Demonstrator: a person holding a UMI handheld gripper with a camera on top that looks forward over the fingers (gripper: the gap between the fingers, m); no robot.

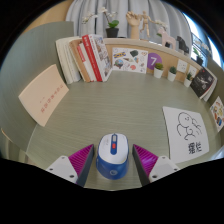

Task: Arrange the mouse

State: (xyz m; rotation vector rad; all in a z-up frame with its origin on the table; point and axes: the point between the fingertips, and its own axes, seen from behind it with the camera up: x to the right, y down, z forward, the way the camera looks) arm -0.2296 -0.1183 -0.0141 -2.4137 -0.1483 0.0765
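A blue and white plastic computer mouse (112, 158) lies on the pale green tabletop (100, 115), between the pink pads of the hand-held gripper (113, 162). The fingers stand wide open, with gaps either side. Closing off-centre could likely twist or squirt the rounded mouse away.

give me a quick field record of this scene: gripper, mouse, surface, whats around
gripper: open, pink pads at either side of the mouse
mouse: blue and white, resting on the table between the fingers, gaps both sides
surface: pale green table
left of mouse: tan envelope
right of mouse: white sheet with a drawing
beyond: row of books, small potted plant
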